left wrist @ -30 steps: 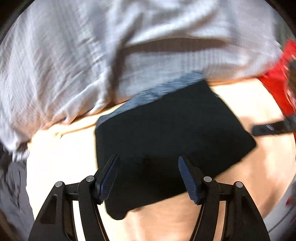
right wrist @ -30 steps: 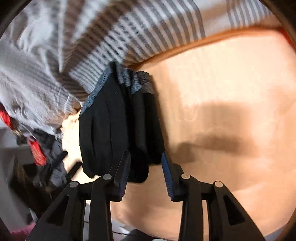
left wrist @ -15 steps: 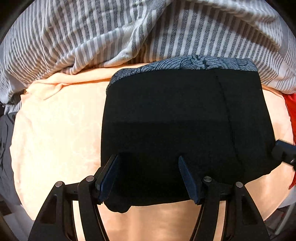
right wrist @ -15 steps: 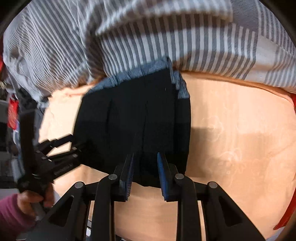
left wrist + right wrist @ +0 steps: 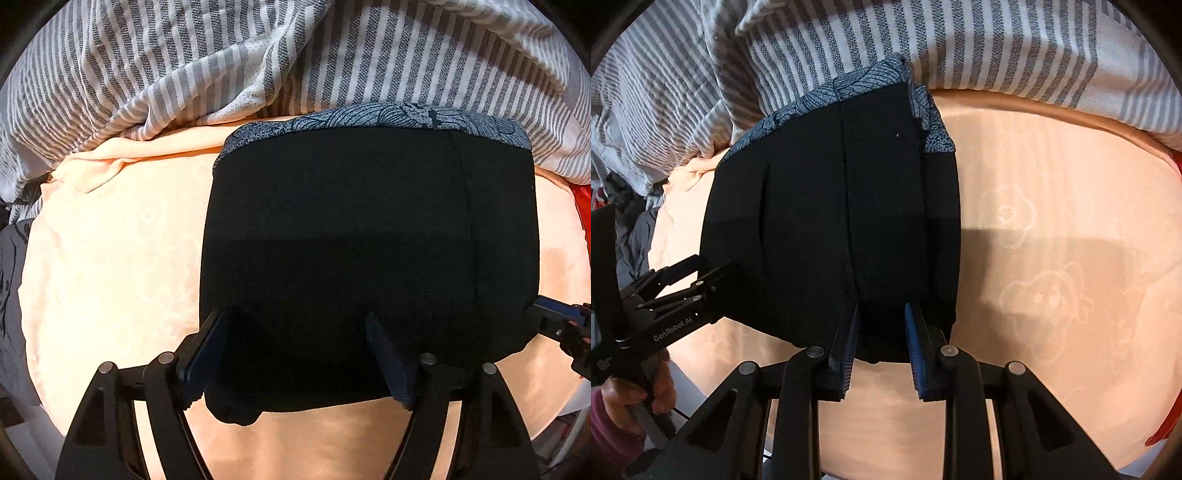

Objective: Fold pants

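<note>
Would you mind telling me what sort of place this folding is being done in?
Most likely a bedroom, on a bed: the folded black pants lie on a soft peach sheet printed with bears, with a rumpled grey-striped blanket bunched behind.

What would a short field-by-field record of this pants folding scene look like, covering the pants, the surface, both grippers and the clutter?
pants: black pants, folded into a block, patterned blue waistband at the far edge
surface: peach sheet, pants lying on it
left gripper: left gripper open over the near edge, jaws just opening
right gripper: right gripper narrow, jaws astride the near edge; grip unclear
clutter: striped cloth behind the pants
</note>
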### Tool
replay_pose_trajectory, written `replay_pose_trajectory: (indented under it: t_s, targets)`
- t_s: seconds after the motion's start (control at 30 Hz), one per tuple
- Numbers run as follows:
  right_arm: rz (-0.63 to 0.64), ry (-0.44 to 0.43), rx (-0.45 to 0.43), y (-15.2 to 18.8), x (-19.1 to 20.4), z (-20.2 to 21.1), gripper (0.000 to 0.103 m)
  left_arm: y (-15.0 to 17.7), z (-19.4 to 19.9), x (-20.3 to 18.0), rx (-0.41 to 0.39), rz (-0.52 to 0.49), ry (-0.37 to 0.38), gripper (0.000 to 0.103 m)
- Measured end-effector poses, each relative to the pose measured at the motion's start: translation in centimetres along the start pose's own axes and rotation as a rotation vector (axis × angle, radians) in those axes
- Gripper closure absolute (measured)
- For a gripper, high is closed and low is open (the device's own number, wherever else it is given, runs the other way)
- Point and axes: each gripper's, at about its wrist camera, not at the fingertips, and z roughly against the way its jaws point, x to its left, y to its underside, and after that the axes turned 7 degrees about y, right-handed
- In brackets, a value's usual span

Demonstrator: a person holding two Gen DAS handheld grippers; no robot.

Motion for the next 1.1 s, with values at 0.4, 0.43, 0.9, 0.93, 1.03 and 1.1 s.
replay_pose_trajectory:
  t_s: [0.4, 0.43, 0.9, 0.93, 1.03, 1.1]
  targets:
    - [-0.004, -0.004, 0.004, -0.1, -0.1, -0.1, 0.075, -0.2, 0.5, 0.1, -0.008, 0.002, 0.005, 0.026]
    - [-0.01, -0.008, 0.007, -0.2, -0.1, 0.0, 0.075, -0.2, 0.8, 0.2, -0.015, 0.001, 0.005, 0.026]
    - [-0.12, -0.036, -0.159, -7.0, 0.1, 3.7, 0.075, -4.8, 2.1, 5.8, -0.1, 0.098, -0.049, 0.026]
    - [-0.118, -0.036, -0.159, -7.6, 0.3, 3.5, 0.075, -4.6, 2.2, 6.2, -0.097, 0.103, -0.052, 0.026]
    - [-0.093, -0.013, -0.113, -8.3, 0.8, 1.9, 0.075, -4.2, 1.4, 6.8, -0.077, 0.111, -0.065, 0.026]
    - [-0.068, 0.021, -0.07, -7.9, 1.0, 0.5, 0.075, -3.9, 0.9, 7.3, -0.065, 0.12, -0.07, 0.026]
